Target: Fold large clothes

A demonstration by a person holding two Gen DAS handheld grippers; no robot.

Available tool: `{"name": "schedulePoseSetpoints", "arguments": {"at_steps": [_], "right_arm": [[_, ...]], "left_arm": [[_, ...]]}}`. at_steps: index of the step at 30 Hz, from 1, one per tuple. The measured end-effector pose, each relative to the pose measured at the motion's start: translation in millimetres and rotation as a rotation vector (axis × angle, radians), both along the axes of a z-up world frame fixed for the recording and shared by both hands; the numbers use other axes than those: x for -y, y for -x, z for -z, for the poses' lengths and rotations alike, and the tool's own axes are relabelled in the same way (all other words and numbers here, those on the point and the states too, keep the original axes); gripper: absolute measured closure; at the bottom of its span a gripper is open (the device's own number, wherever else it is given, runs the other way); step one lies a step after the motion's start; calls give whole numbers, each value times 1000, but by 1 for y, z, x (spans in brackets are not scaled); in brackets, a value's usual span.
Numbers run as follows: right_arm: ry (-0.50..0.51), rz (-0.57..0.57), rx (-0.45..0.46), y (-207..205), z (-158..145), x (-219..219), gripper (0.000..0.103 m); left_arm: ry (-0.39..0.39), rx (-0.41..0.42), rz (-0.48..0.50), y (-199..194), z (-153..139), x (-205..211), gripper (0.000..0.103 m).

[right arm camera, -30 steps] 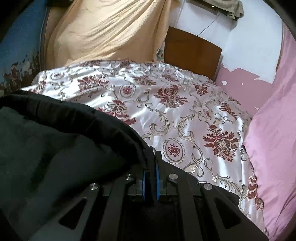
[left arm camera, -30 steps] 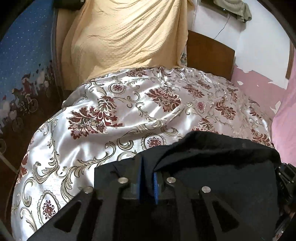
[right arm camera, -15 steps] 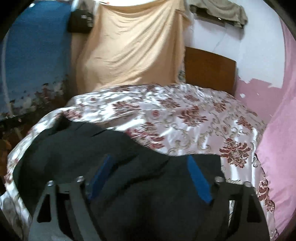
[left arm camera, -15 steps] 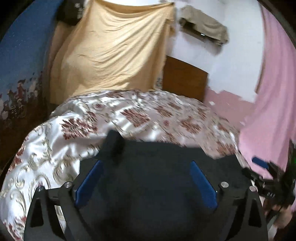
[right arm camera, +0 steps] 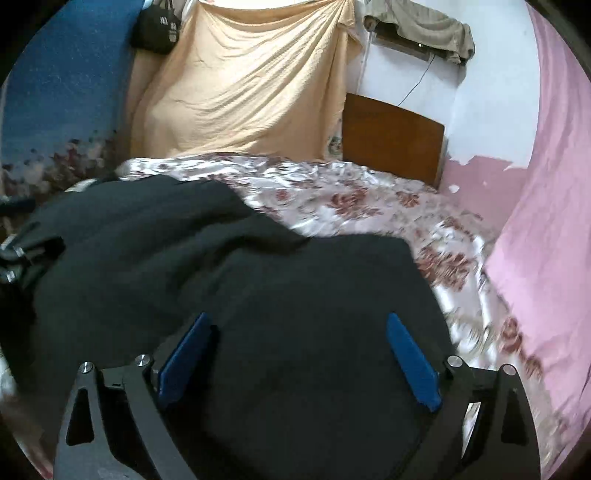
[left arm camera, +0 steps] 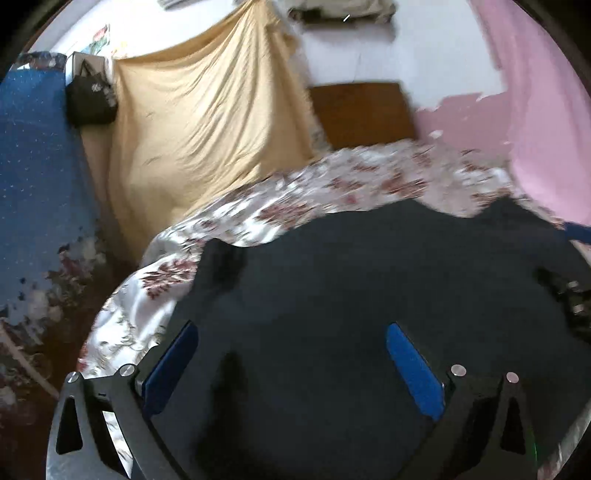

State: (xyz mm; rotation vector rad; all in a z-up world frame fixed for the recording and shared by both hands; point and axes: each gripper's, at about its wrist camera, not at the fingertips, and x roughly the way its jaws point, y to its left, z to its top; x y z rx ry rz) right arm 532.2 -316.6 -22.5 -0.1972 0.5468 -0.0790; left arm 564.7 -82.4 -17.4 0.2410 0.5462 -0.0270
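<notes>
A large black garment [left arm camera: 369,280] lies spread on the bed's floral satin cover [left arm camera: 332,188]. It also shows in the right wrist view [right arm camera: 229,266], with a fold ridge across it. My left gripper [left arm camera: 291,328] is open and empty above the garment, its blue pads [left arm camera: 413,369] wide apart. My right gripper [right arm camera: 295,325] is open and empty above the garment's right part, blue pads [right arm camera: 410,365] wide apart. The other gripper shows at the right edge of the left wrist view [left arm camera: 572,295].
The satin cover [right arm camera: 351,192] runs back to a brown headboard [right arm camera: 391,129]. A beige sheet [right arm camera: 243,85] hangs on the back wall, with a black bag [right arm camera: 157,26] beside it. A pink curtain [right arm camera: 550,206] hangs at the right. A blue hanging [left arm camera: 33,177] is at the left.
Both grippers were shut on the black garment's edge a second ago. They opened, let it go, and have pulled back and up; the garment now lies on the bed.
</notes>
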Motion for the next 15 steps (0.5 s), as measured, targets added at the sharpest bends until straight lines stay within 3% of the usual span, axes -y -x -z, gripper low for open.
{"name": "schedulePoseSetpoints", "arguments": {"at_steps": [3, 6, 11, 15], "right_arm": [[-57, 42, -86, -45, -2, 24, 10], [-145, 57, -143, -72, 9, 43, 9], [-253, 34, -177, -92, 30, 57, 2], [-339, 14, -214, -102, 51, 63, 1]], "left_arm": [[41, -83, -74, -42, 2, -17, 0], [172, -177, -82, -69, 20, -43, 0], [303, -171, -76, -73, 39, -65, 0], [345, -174, -73, -75, 51, -67, 0]]}}
